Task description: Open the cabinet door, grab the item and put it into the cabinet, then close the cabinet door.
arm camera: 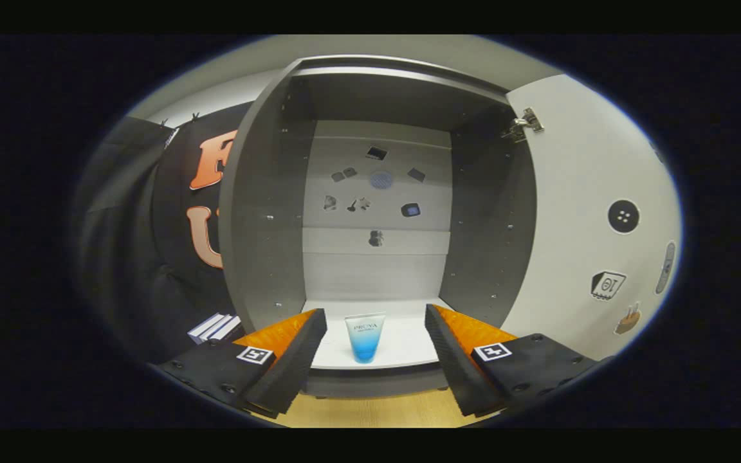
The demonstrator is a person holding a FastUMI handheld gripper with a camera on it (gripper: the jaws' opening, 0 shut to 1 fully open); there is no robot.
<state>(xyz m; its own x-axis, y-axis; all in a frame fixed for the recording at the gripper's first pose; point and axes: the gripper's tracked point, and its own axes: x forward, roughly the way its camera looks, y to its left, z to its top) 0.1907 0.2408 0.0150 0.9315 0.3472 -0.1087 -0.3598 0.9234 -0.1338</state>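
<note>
A grey cabinet (267, 212) stands straight ahead with its door (576, 212) swung wide to the right. A small blue-and-white tube (365, 338) stands upright, cap down, on the cabinet's white bottom shelf (402, 350) near its front edge. My gripper (375, 350) is open in front of the cabinet. Its two black-and-orange fingers (293, 363) flank the tube without touching it, and the tube stands a little beyond the fingertips.
Small stickers dot the cabinet's white back panel (377, 193) and the inside of the door. A metal hinge (525, 123) sits at the door's top. A stack of white books (215, 328) lies left of the cabinet. A wooden floor (370, 411) runs below.
</note>
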